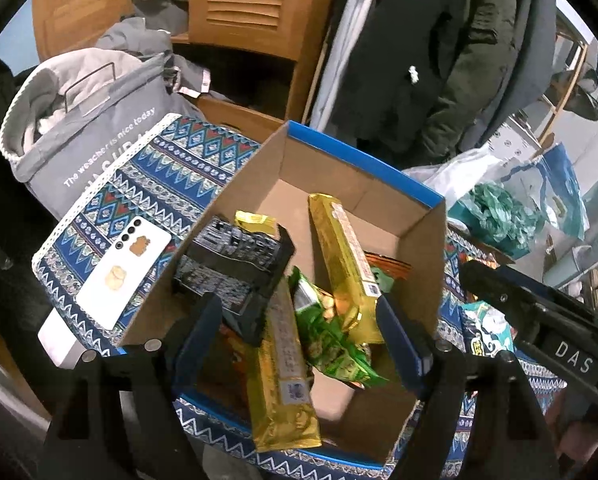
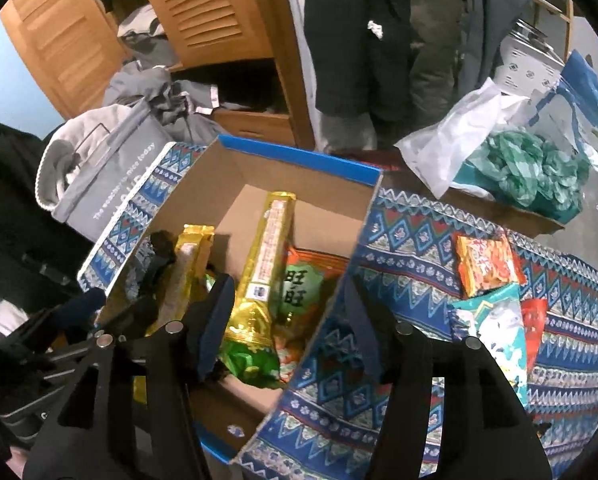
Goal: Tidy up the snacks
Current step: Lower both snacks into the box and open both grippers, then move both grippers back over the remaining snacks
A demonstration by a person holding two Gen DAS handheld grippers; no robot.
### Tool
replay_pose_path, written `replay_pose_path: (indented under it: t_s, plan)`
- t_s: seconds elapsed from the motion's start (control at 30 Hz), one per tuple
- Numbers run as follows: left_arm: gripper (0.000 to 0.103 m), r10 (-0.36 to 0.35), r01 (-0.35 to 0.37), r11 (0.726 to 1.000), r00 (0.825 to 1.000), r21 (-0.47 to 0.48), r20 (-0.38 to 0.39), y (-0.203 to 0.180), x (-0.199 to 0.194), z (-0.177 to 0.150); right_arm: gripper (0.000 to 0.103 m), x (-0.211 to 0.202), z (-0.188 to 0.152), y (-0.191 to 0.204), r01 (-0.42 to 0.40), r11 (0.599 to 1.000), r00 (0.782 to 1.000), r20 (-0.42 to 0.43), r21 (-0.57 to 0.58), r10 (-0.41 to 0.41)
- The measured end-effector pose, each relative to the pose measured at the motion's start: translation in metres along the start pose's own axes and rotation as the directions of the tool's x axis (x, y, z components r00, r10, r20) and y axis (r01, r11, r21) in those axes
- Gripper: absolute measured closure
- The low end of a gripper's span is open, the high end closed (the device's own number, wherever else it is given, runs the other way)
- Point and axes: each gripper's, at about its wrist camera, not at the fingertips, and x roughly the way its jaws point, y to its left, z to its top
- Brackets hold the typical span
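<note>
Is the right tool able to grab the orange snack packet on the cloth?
Probably yes. The orange snack packet lies in the open on the patterned cloth, outside the box, and the right tool is open and empty.

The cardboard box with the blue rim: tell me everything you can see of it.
The cardboard box is open-topped, plain brown inside with a blue-edged rim, and stands on the patterned cloth. It holds two long gold packs, a green bag, a black pack and an orange bag. Part of its floor is bare. Neither gripper touches it.
</note>
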Motion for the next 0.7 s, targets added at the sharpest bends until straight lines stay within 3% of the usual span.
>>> replay_pose_path:
  t_s: [0.13, 0.4, 0.7]
  plan:
    - [0.022, -0.016, 0.016, 1.000, 1.000, 0.019, -0.009, -0.012, 0.000, -0.004, 0.039, -0.006, -0.004, -0.012, 0.012, 1.000, 1.000, 0.006, 0.017, -0.013]
    - [0.022, -0.036, 0.037, 0.998, 0.999, 0.058, -0.029, -0.036, 0.001, -0.010, 0.038, -0.019, -0.017, -0.043, 0.047, 0.997, 0.999, 0.005, 0.065, -0.047]
    - [0.022, -0.062, 0.068, 0.992, 0.997, 0.109, -0.054, -0.068, 0.000, -0.020, 0.031, -0.036, -0.036, -0.076, 0.096, 0.989, 0.995, 0.007, 0.117, -0.097]
